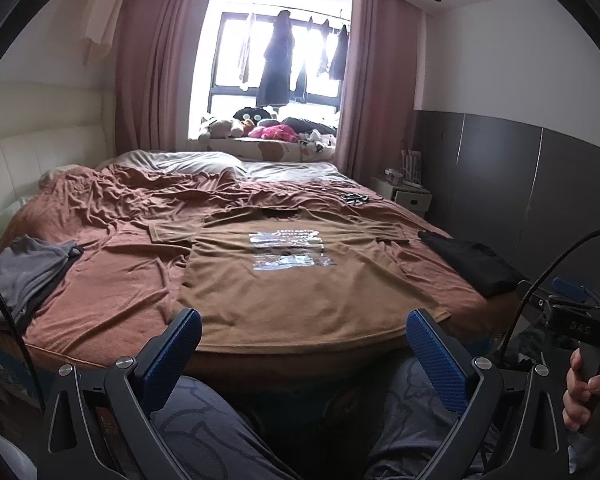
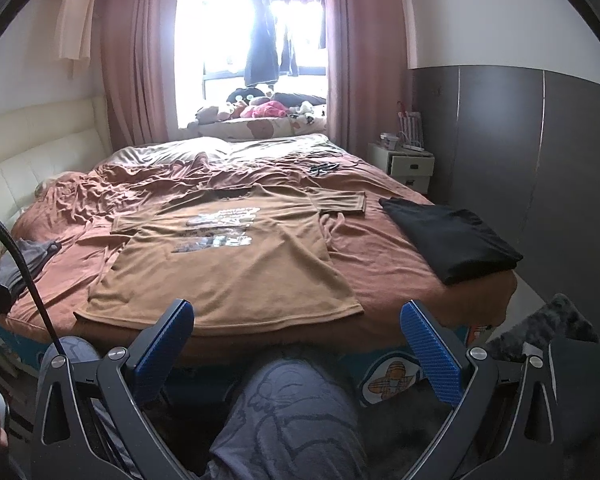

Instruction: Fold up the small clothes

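Note:
A brown T-shirt [image 1: 284, 284] with a silver print lies spread flat, front up, on the bed, its hem at the near edge; the right wrist view shows the same T-shirt [image 2: 224, 276]. My left gripper [image 1: 304, 322] stands open just short of the hem, nothing between its blue pads. My right gripper [image 2: 298, 316] is open too, held above the bed's near edge by the shirt's right hem corner. A folded black garment [image 2: 452, 236] lies at the bed's right edge. A grey garment pile [image 1: 24, 272] lies at the left edge.
The bed [image 2: 380, 248] has a rumpled reddish-brown cover. A person's legs in grey trousers [image 2: 292, 412] are below the grippers. A white nightstand [image 2: 408, 164] stands at the far right beside dark wall panels. Plush toys [image 1: 260, 128] fill the window ledge. A cream headboard [image 1: 40, 152] stands left.

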`<state>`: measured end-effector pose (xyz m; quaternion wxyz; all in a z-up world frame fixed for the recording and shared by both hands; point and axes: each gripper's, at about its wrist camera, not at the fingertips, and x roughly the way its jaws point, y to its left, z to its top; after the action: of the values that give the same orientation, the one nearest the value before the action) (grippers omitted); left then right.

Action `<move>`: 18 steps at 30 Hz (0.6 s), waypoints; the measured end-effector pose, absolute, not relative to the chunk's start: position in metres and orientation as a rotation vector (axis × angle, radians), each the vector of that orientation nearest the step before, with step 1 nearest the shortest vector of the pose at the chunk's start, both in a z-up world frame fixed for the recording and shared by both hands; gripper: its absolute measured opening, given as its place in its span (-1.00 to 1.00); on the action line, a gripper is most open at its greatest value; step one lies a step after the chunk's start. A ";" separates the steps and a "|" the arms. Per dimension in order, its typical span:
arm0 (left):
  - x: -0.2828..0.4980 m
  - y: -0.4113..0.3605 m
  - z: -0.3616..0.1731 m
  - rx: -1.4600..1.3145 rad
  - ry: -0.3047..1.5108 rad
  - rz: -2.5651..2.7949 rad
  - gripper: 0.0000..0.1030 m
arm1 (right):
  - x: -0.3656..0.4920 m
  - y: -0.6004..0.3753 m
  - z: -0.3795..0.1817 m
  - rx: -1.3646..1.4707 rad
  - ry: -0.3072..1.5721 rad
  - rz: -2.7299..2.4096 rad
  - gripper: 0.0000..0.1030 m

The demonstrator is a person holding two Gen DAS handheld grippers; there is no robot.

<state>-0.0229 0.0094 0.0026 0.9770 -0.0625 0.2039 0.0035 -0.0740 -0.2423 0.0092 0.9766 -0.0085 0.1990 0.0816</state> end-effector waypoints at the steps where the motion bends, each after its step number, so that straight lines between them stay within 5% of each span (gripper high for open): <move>1: -0.023 0.009 0.003 -0.126 0.411 0.006 1.00 | -0.074 -0.243 0.009 -0.016 0.402 0.163 1.00; 18: -0.017 0.013 0.001 -0.138 0.422 0.020 1.00 | -0.069 -0.242 0.010 -0.020 0.405 0.166 1.00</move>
<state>-0.0173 0.0134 0.0006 0.9754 -0.0683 0.2094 0.0100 -0.0695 -0.2416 0.0103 0.9761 -0.0098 0.2010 0.0824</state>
